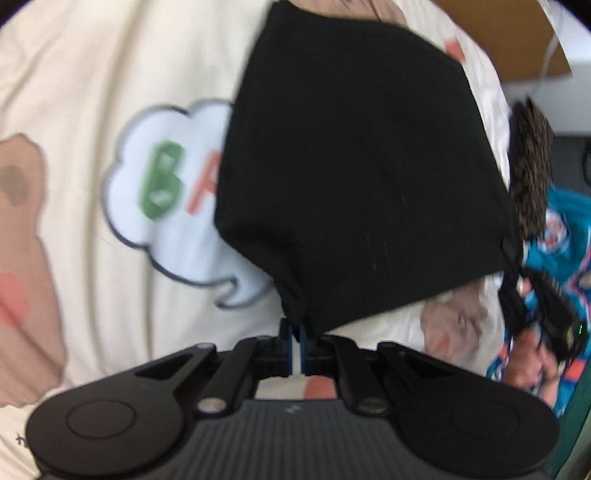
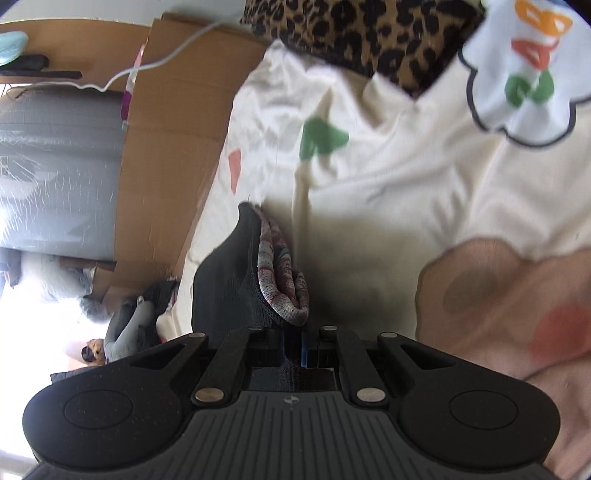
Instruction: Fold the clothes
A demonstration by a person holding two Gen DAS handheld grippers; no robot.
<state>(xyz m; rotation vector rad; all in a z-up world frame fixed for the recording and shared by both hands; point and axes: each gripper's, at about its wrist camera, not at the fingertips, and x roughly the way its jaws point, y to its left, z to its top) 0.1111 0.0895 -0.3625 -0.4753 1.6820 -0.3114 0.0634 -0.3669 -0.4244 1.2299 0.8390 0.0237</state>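
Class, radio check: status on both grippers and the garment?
Left gripper shut on black garment, lifted over cream bedsheet. Right gripper shut on its opposite edge. Nothing obstructing.

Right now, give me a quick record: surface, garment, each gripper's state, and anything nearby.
surface: cream printed bedspread
garment: black cloth, held up off the bedspread
left gripper: shut on a lower corner of the black cloth
right gripper: shut on the black cloth's edge, patterned lining showing
nearby: leopard-print fabric at the far edge; cardboard beside the bed
fold status: cannot tell
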